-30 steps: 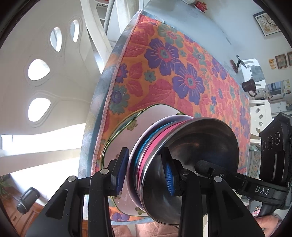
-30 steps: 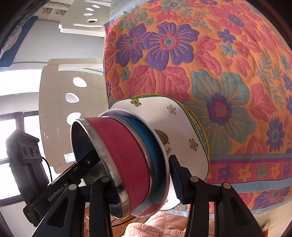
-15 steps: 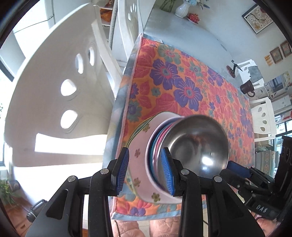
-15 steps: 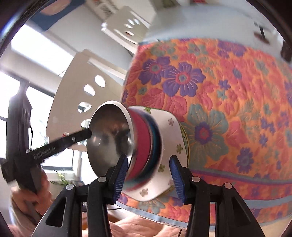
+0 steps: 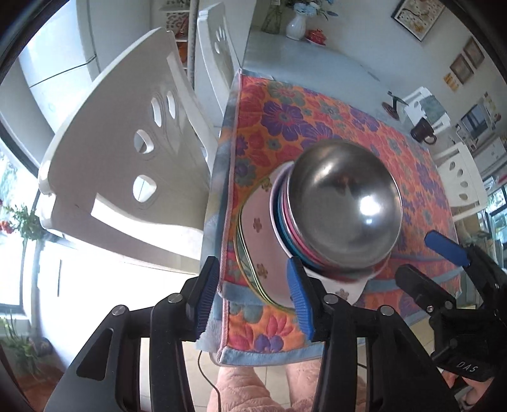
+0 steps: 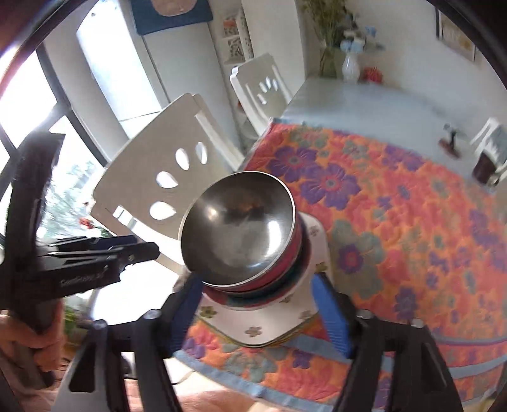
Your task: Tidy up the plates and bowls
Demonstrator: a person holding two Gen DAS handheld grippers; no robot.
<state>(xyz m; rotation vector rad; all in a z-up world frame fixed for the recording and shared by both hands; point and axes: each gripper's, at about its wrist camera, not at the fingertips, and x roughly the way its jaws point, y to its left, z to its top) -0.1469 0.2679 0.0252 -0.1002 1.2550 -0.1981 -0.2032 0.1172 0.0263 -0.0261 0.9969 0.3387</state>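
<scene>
A steel bowl (image 5: 345, 206) (image 6: 237, 225) tops a nest of pink and blue bowls. The nest rests on a pile of white flowered square plates (image 5: 253, 241) (image 6: 269, 323) at the near left corner of the flowered tablecloth (image 5: 317, 126). My left gripper (image 5: 253, 298) hovers above that corner with its jaws opening and no pad pressing on anything. It also shows at the left of the right wrist view (image 6: 139, 247). My right gripper (image 6: 258, 309) straddles the stack from above without touching it. Its jaws are opening too, and it appears low right in the left wrist view (image 5: 437, 269).
White chairs (image 5: 120, 164) (image 6: 164, 177) stand close against the table's left side. A dark mug (image 5: 423, 131) sits at the far right edge, and a white vase (image 5: 296, 27) stands on the bare grey tabletop beyond the cloth. A hand (image 6: 19, 332) holds the left gripper.
Both grippers have drawn back and upward from the bowl stack they were closed around, and their jaws have widened. The stack stays where it was on the plates.
</scene>
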